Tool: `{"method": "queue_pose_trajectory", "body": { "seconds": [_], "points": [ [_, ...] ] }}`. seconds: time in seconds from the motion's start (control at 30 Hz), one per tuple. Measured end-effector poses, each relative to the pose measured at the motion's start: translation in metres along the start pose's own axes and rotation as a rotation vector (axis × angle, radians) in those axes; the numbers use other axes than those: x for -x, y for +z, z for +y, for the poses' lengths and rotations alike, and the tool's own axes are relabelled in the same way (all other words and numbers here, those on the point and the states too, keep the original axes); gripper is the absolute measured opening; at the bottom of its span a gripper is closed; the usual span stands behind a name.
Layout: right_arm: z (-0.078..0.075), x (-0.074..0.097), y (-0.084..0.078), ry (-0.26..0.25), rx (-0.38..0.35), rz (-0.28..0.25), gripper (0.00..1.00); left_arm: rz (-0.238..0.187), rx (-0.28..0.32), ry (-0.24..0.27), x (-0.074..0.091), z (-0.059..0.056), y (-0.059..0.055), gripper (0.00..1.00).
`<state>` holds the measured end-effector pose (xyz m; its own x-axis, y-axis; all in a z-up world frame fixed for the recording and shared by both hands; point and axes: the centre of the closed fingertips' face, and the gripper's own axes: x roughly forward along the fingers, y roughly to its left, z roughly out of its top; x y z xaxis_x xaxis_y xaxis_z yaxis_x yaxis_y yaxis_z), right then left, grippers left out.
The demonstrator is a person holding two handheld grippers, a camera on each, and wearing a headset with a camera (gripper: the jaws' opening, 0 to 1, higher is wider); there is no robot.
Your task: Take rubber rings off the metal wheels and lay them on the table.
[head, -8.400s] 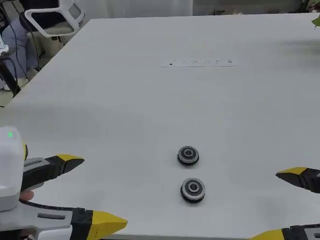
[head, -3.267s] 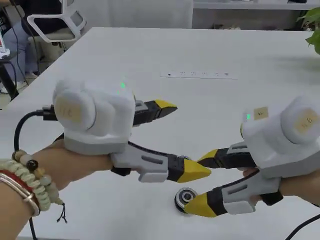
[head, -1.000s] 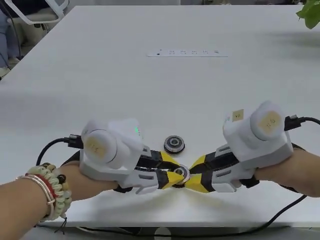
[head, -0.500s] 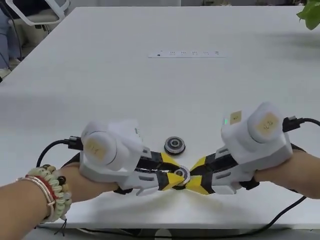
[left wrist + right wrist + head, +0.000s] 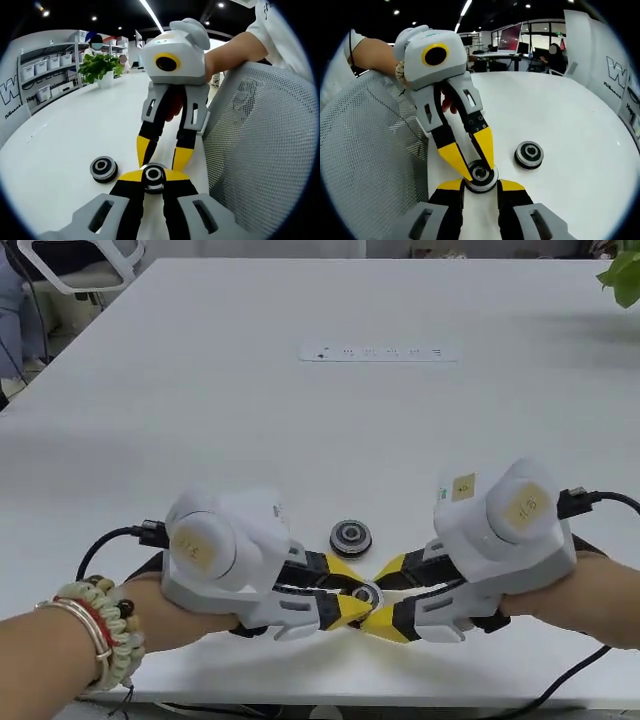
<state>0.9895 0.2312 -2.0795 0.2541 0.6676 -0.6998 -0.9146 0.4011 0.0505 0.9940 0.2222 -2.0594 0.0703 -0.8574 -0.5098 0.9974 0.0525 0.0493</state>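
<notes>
Closest in, at the desk's [image 5: 300, 440] near edge, a person's left hand [image 5: 165, 612] and right hand [image 5: 588, 592] each hold a tool, and beaded bracelets [image 5: 98, 628] circle the left wrist. The left tool [image 5: 345, 598] points right and the right tool [image 5: 382, 596] points left, so their yellow tips meet head-on at one spot just inside the near edge, about midway along it.

The near wheel [image 5: 366, 594] sits at that meeting point. In the left gripper view the left tool [image 5: 153, 174] is clenched on the near wheel [image 5: 153, 176], one yellow tip pressed to each side. The right tool [image 5: 162, 152] reaches in from the opposite side, its tips touching the same wheel. In the right gripper view the right tool [image 5: 481, 185] likewise grasps the near wheel [image 5: 481, 175] between its tips, with the left tool [image 5: 471, 161] bearing on it from beyond. Whether the wheel rests on the desk or is lifted just off it cannot be told.

Just beyond the tips, apart from both tools, the far wheel [image 5: 351, 536] lies flat on the desk, its rubber ring [image 5: 518, 156] on around a bright hub.

Well beyond, toward the far edge, a white power strip [image 5: 378, 353] lies flat. Past the far left corner stands a white chair [image 5: 85, 265], and green leaves [image 5: 622, 275] show at the far right corner.
</notes>
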Motion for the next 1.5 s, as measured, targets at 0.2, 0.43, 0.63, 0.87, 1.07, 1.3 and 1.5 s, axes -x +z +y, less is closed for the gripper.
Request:
{"method": "queue_pose_trajectory", "body": {
  "seconds": [0.2, 0.43, 0.63, 0.87, 1.07, 1.3, 1.5],
  "points": [
    [0.002, 0.002, -0.003, 0.012, -0.001, 0.007, 0.22, -0.001, -0.006, -0.01, -0.001, -0.003, 0.001, 0.08],
    [0.001, 0.007, -0.007, 0.016, -0.003, 0.016, 0.16, -0.001, -0.001, -0.005, -0.001, -0.002, 0.0, 0.08],
    [0.001, 0.008, -0.008, 0.019, -0.001, 0.021, 0.14, 0.001, 0.001, -0.004, -0.001, -0.002, 0.001, 0.08],
    [-0.003, 0.01, -0.013, 0.002, 0.009, 0.042, 0.0, 0.002, -0.001, -0.002, 0.0, -0.001, 0.0, 0.08],
    [-0.004, 0.01, -0.013, -0.001, -0.027, 0.042, 0.0, 0.003, -0.001, 0.0, 0.0, -0.001, 0.0, 0.08],
    [-0.008, 0.011, -0.014, -0.009, -0.283, 0.039, 0.0, 0.001, 0.0, 0.0, 0.0, -0.001, 0.0, 0.08],
    [-0.016, 0.014, -0.012, -0.016, -0.453, 0.007, 0.0, 0.001, 0.001, 0.002, 0.0, 0.0, 0.0, 0.08]
  ]
}}
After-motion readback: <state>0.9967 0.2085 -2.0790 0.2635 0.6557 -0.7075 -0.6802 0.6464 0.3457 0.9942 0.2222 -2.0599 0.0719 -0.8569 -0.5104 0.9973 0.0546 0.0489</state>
